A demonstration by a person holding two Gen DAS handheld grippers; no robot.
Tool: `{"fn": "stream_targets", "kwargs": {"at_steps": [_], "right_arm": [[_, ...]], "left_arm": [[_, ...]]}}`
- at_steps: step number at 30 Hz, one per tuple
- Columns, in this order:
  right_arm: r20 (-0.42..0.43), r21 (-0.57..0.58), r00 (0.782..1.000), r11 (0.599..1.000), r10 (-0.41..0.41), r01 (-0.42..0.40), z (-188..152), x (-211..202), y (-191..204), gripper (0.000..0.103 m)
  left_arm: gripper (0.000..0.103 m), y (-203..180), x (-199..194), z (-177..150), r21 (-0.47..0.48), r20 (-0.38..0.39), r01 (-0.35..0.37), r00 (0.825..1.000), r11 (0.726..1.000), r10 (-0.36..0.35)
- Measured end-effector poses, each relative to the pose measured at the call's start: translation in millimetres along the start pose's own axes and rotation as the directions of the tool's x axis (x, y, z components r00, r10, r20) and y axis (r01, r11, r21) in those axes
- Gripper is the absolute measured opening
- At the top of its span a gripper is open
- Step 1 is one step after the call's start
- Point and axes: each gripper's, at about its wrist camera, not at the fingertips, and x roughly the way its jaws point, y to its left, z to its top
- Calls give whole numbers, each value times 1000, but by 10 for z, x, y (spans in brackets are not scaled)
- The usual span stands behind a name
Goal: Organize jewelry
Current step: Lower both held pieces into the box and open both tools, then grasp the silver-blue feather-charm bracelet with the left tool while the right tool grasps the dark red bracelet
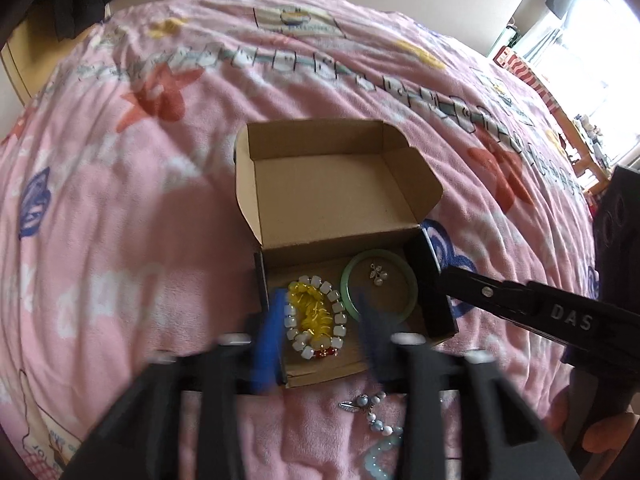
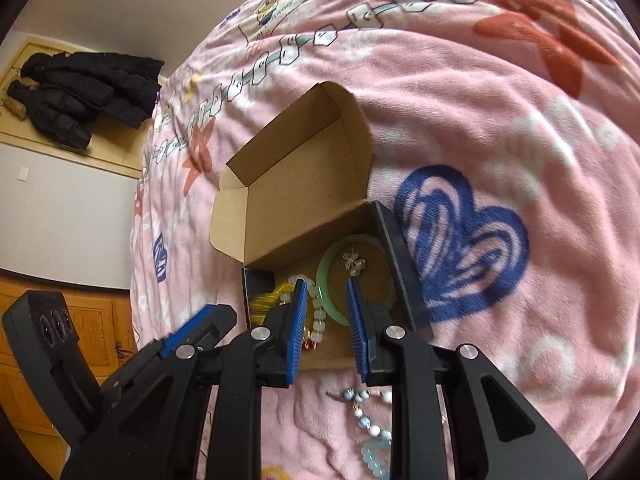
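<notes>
Centrally, open brown cardboard box [image 1: 320, 216] holds pale green jade bangle [image 2: 334, 308] and white square-bead bracelet [image 1: 316, 316]. Both claws gape empty over its near edge: left gripper [image 1: 320, 344], right gripper [image 2: 326, 336]. Pale blue bead strand [image 2: 368, 428] lies on pink blanket [image 2: 500, 128], lower frame, below the fingers.

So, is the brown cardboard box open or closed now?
Open. The brown cardboard box has its lid flap folded back, and the green bangle inside is visible.
</notes>
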Motion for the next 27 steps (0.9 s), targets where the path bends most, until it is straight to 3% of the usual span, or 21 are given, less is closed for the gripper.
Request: {"fn": "stream_targets", "kwargs": {"at_steps": [7, 12, 15, 20, 27], "right_arm": [[-14, -37, 998, 998, -60, 60, -536, -299, -251, 23], [-61, -16, 995, 997, -73, 73, -1098, -390, -536, 23], [-81, 44, 995, 997, -57, 60, -1387, -419, -726, 22], [-103, 149, 995, 989, -1, 17, -1694, -318, -951, 23], [-105, 117, 993, 991, -46, 58, -1841, -136, -1006, 23]], "left_arm": [[57, -40, -381, -142, 7, 42, 1, 999, 1000, -1], [57, -131, -507, -448, 54, -16, 28, 1000, 998, -27], [57, -193, -457, -682, 81, -81, 46, 996, 996, -40], [57, -224, -267, -965, 46, -153, 115, 982, 992, -106], [57, -258, 147, -1082, -4, -203, 129, 971, 992, -127]]}}
